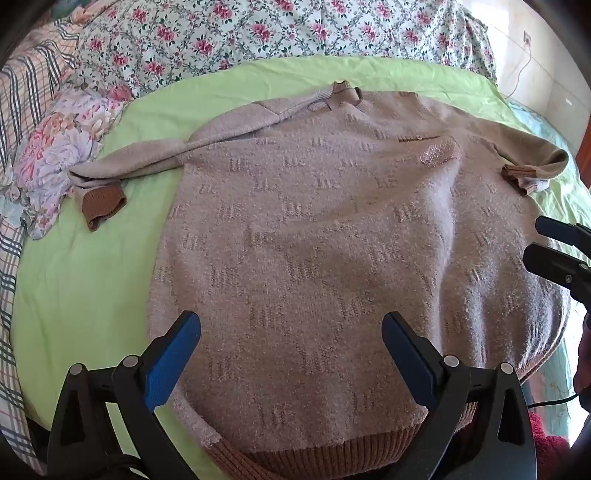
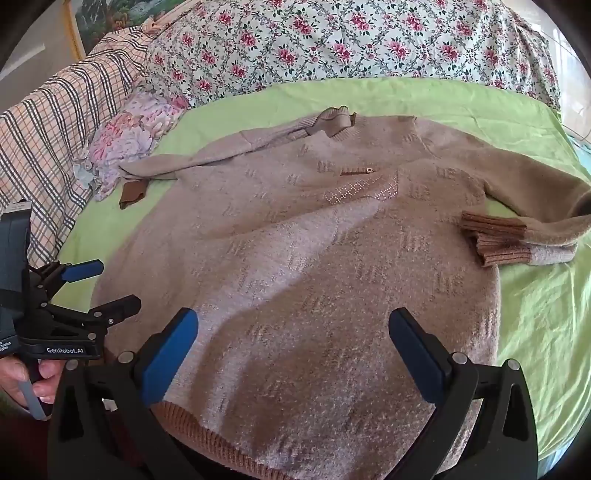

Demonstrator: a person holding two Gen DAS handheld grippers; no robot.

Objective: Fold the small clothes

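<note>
- We see a pinkish-beige knitted sweater [image 1: 314, 240] spread front-up on a light green sheet [image 1: 92, 277] that covers the bed, its neck [image 1: 341, 94] pointing away from us and its brown ribbed hem [image 1: 332, 454] nearest the cameras.
- Its left-hand sleeve, as the pictures show it, runs out sideways and bends, so that its brown cuff [image 1: 101, 205] lies on the green sheet, apart from the body of the garment.
- The other sleeve doubles back on itself; its brown cuff [image 2: 491, 240] rests at the edge of the sweater's body.
- A small zip [image 2: 356, 171] and a sparkling patch [image 2: 364, 192] sit on the chest.
- Our left tool [image 1: 291, 354] hangs over the lower part of the sweater, just above the hem, with its blue-padded fingers [image 1: 170, 362] spread wide and nothing clasped between them.
- Our right tool [image 2: 293, 354] hangs over the same lower part, further toward the right side, likewise released, its blue pads [image 2: 417, 362] wide apart over the knit.
- In the right wrist view the left tool appears at the left edge, held by a hand [image 2: 22, 376].
- Behind the green sheet lies a flowered quilt [image 1: 258, 29]; a checked cloth [image 2: 55, 122] and a bunched pastel flowered fabric [image 1: 59, 155] lie at the left, the bunched fabric just beside the outstretched sleeve.
</note>
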